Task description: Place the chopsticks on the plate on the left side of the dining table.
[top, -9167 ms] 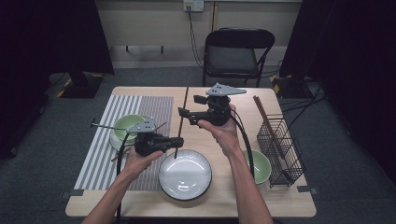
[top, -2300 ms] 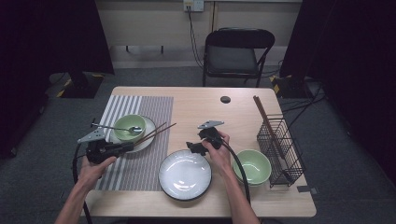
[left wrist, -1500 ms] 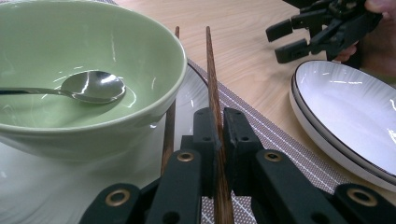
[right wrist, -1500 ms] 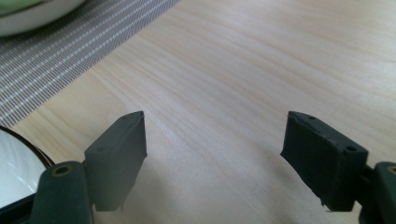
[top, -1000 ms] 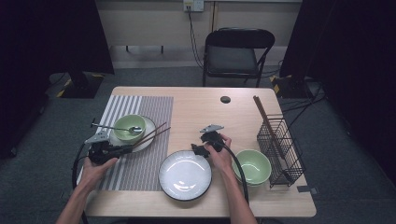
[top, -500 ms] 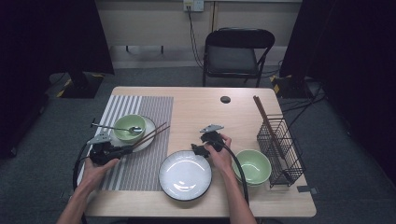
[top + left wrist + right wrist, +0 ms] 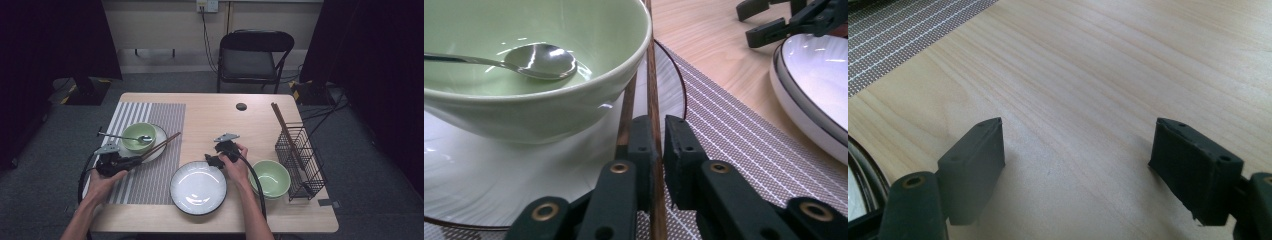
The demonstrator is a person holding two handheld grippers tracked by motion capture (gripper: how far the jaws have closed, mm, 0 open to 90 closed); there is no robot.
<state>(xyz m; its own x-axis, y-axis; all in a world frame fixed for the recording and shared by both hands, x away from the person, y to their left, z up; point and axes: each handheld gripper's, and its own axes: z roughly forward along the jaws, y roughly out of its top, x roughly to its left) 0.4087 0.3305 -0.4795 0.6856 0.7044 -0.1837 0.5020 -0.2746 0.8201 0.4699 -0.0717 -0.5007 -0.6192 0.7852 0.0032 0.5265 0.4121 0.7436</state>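
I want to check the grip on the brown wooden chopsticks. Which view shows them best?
The left gripper view: the brown wooden chopsticks run close up between the left tool, whose jaws are shut on one stick. The high view shows them small, leaning on the white saucer. The right gripper view faces bare table.

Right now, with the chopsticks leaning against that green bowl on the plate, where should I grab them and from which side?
Grip the chopsticks at their near lower end, from the placemat side: the far ends run along the green bowl, leaving no room there. The left gripper is already closed on one stick here; the other lies outside its jaws.
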